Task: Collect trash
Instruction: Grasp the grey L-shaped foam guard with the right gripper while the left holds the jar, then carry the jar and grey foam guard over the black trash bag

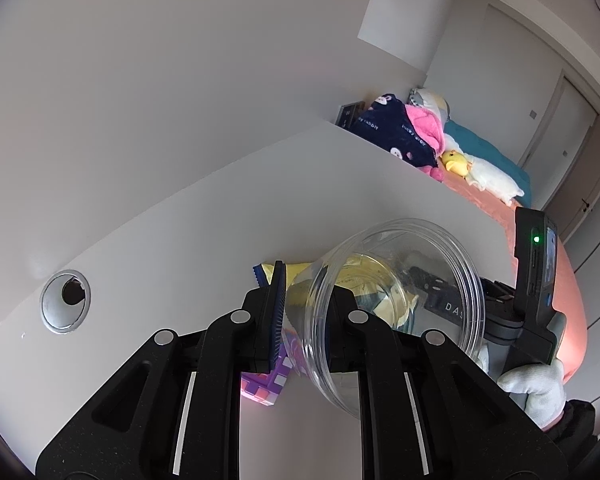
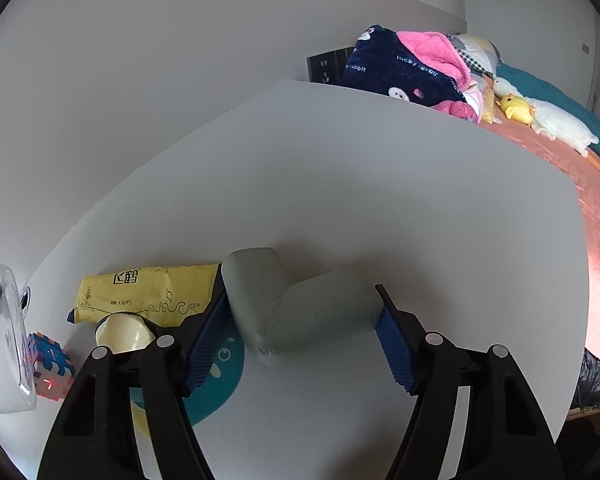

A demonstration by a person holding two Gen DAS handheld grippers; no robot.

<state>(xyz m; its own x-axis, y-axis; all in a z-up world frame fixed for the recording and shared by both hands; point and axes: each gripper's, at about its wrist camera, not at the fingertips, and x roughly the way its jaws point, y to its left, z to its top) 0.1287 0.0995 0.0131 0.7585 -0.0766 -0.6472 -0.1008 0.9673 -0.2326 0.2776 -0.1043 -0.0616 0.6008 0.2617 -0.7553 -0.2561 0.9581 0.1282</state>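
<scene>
Left gripper (image 1: 300,312): clamped on the wall of a clear plastic container (image 1: 396,312), one pad outside and one inside, the container tipped with its mouth facing away.
Left view only: a round cable grommet (image 1: 65,301) near the tabletop's left edge; the right hand in a white glove (image 1: 534,390) at the right, holding its black device with a green light.
Puzzle cube (image 2: 50,368): purple and pink, on the tabletop under the container; seen in both views.
Yellow wrapper (image 2: 148,292): lies flat, left of centre in the right view; visible through the container in the left view.
Right view only: a cream cup (image 2: 122,334) and a teal mat (image 2: 216,376) at the near edge.
Right gripper (image 2: 300,332): jaws wide, bracketing a grey crumpled wad (image 2: 296,304); whether the pads press on it, I cannot tell.
Tabletop (image 2: 380,200): white, against a white wall.
Room: a bed (image 2: 580,168) beyond the far right edge, with a navy and pink blanket and plush toys.
</scene>
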